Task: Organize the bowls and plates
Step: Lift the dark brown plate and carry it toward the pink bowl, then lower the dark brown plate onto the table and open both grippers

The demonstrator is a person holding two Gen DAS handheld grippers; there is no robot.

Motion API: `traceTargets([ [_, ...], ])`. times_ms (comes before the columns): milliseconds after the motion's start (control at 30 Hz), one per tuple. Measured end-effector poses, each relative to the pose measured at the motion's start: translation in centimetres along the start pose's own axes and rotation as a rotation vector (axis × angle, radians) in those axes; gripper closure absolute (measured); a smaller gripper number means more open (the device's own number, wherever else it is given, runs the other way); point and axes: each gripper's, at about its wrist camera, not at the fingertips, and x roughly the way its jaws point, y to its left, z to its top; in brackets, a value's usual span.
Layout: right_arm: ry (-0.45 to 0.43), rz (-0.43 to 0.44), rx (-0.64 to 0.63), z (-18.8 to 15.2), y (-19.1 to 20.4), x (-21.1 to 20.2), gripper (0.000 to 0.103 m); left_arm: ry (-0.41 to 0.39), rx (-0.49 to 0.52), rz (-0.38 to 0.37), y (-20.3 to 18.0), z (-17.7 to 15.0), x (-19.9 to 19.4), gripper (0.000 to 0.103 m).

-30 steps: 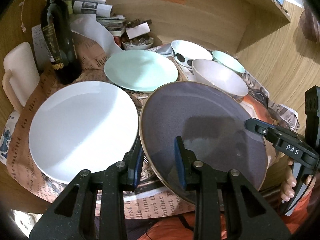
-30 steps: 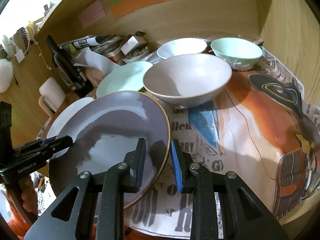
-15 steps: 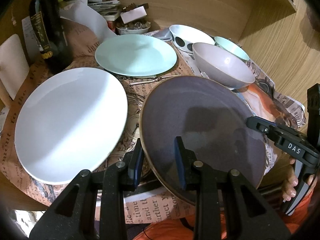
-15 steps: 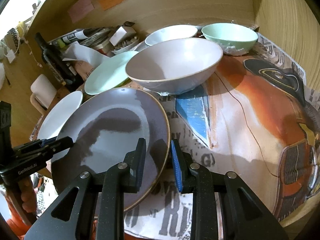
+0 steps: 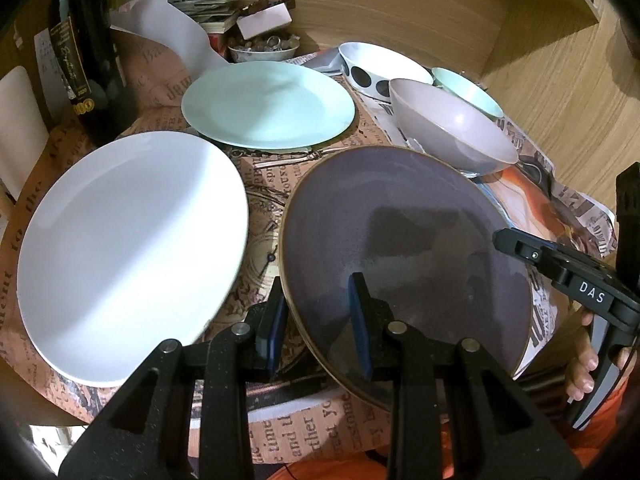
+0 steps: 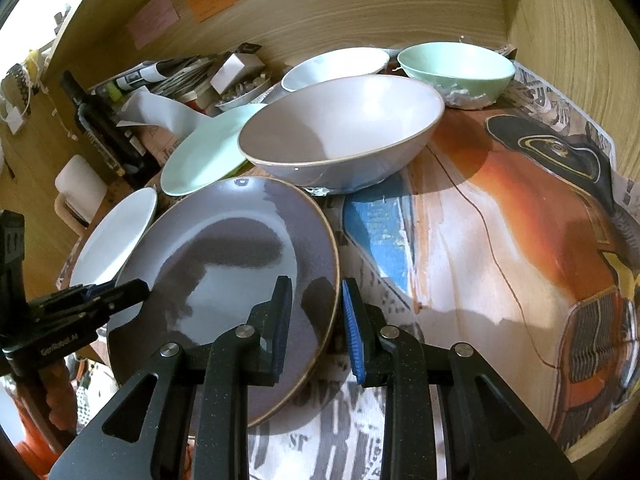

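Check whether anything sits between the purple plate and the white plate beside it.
Nothing visible. Only a strip of printed paper shows between the purple plate and the white plate. The left claw and right claw clamp its rim.

Right wrist view. The right gripper [image 6: 314, 320], black with blue pads, clamps the near right rim of a round purple-grey glazed plate [image 6: 224, 264] with a brown edge. At lower left, the left gripper [image 6: 108, 294] grips the plate's opposite rim. Just behind the plate stands a wide pale lilac bowl [image 6: 340, 136]. Beyond it are a white bowl [image 6: 336, 66] and a mint-green bowl [image 6: 456, 66]. To the left lie a mint-green plate [image 6: 200, 156] and a white plate [image 6: 116, 236]. A dark glass bottle [image 6: 100, 120] stands at far left. Printed newspaper [image 6: 500, 220] covers the table.
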Motion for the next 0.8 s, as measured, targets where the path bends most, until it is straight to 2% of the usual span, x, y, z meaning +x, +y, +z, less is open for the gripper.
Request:
traceTargets([
  [233, -0.005, -0.001, 0.011, 0.5, -0.1, 0.4, 0.080, -0.010, 0.010, 0.000, 0.1, 0.5, 0.3, 0.073],
  [600, 0.001, -0.032, -0.056, 0.5, 0.4, 0.2, 0.077, -0.002, 0.037, -0.020, 0.4, 0.3, 0.5, 0.073],
  [700, -0.021, -0.042, -0.076, 0.7, 0.7, -0.7, 0.066, -0.038, 0.076, 0.013, 0.1, 0.2, -0.3, 0.072],
  [800, -0.070, -0.042, -0.094, 1.2, 1.4, -1.9, 0.058, -0.087, 0.100, 0.013, -0.2, 0.4, -1.8, 0.068],
])
